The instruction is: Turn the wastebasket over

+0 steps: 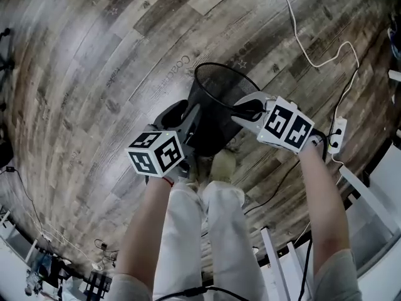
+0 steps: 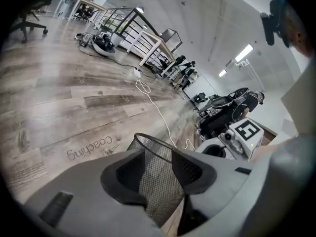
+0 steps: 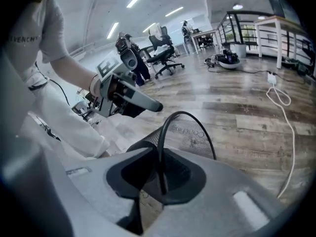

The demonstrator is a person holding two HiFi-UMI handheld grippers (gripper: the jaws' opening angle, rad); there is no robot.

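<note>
Head view finding: the wastebasket [image 1: 216, 96], black mesh, sits between the two grippers just ahead of the person's legs [image 1: 200, 231]. It is tilted, with its open mouth facing up and away. I cannot tell whether its base is clear of the wooden floor [image 1: 94, 74].

Left gripper [image 1: 185, 110]: its own view shows the jaws standing wide with the mesh wall running down between them. The wall fills the gap, and I read it as clamped.

Right gripper [image 1: 242, 110]: the jaws are drawn narrow and pinch the thin rim wire on the opposite side.

Assessment: I judge the turn-over has begun but is far from done, since the mouth still faces upward.

Recommendations:
- I would roll both wrists together about the line joining the two grips, so that neither hold twists the mesh.
- The rim pinch looks the weaker hold and may pivot, so I would keep it firm.
- I would lift enough for the rim to swing clear of floor and legs, then lower the mouth flat before letting go.
</note>
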